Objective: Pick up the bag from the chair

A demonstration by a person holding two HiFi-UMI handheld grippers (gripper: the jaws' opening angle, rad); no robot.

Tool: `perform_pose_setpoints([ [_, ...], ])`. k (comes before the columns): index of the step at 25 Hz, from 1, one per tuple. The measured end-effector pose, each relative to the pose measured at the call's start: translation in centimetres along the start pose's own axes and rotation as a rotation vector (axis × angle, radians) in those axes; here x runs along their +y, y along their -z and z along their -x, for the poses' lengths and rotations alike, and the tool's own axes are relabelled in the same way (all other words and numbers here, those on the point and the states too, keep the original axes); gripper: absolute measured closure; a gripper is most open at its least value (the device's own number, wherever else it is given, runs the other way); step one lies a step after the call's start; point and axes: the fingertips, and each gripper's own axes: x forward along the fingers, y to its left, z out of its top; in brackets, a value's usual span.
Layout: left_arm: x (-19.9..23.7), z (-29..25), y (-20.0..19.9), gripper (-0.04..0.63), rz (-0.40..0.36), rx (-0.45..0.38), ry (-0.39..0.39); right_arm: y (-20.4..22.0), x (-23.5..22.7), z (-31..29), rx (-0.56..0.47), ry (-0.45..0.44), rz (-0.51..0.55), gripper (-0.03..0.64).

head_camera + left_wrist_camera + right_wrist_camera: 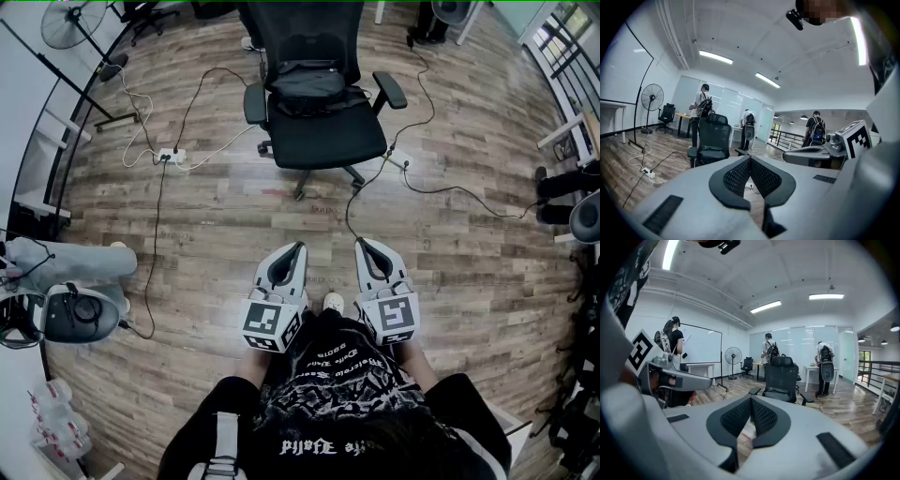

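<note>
Both grippers are hanging low in front of the person, side by side, pointing toward the chair (319, 131) and well apart from it. Left gripper (299, 246): jaws are pressing together tip to tip and gripping nothing; its own view is showing only floor past the tips. Right gripper (361, 242): same, jaws shut on themselves and empty.

The bag (314, 84) is lying on the chair seat, dark, slumping against the backrest between the two armrests. Neither gripper is touching it. The chair is standing on the wood floor (206, 216), facing the person.

A power strip (172, 155) is lying left of the chair with cables trailing from it. A standing fan (73, 23) is showing at far left. In the gripper views, people wearing backpacks are standing at desks behind the chair.
</note>
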Motion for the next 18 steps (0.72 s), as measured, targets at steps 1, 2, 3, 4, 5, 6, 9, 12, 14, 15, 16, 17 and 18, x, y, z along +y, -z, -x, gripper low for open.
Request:
perform_pose_setpoints([
  [1,0.03,-0.08,-0.04,0.589,-0.001,-0.001,-0.002,-0.07,-0.06,-0.03,0.0,0.0,0.004,0.615],
  [2,0.07,-0.16,-0.08,0.589,-0.003,-0.003,-0.004,-0.11,-0.13,-0.07,0.001,0.001,0.007,0.615],
  [3,0.1,-0.23,-0.11,0.589,-0.006,-0.004,-0.005,-0.14,-0.19,-0.12,0.001,0.001,0.009,0.615],
  [4,0.14,-0.29,-0.11,0.589,-0.008,-0.004,-0.006,-0.21,-0.24,-0.17,0.0,0.003,0.009,0.615],
  [5,0.17,-0.35,-0.03,0.589,-0.01,-0.003,-0.005,-0.34,-0.29,-0.2,-0.004,0.006,0.009,0.615],
  [6,0.19,-0.4,0.1,0.589,-0.011,-0.001,-0.004,-0.43,-0.39,-0.19,-0.008,0.011,0.008,0.615],
  [9,0.17,-0.46,0.26,0.589,-0.009,0.0,0.004,-0.38,-0.74,-0.13,-0.011,0.024,-0.006,0.615],
  [12,0.09,-0.62,0.1,0.589,0.018,-0.004,0.028,-0.37,-0.59,-0.29,-0.011,0.006,-0.024,0.615],
  [14,0.13,-0.76,0.09,0.589,0.046,-0.002,0.043,-0.27,-0.34,-0.55,-0.005,-0.006,-0.027,0.614],
  [15,0.16,-0.79,0.13,0.589,0.055,0.001,0.047,-0.24,-0.25,-0.66,-0.003,-0.008,-0.022,0.614],
  [16,0.16,-0.8,0.21,0.589,0.056,0.005,0.048,-0.25,-0.2,-0.7,-0.003,-0.008,-0.017,0.614],
  [17,0.11,-0.77,0.32,0.589,0.052,0.009,0.047,-0.25,-0.2,-0.66,-0.004,-0.006,-0.016,0.614],
  [18,0.07,-0.71,0.42,0.588,0.047,0.013,0.044,-0.2,-0.24,-0.56,-0.005,-0.003,-0.02,0.612],
])
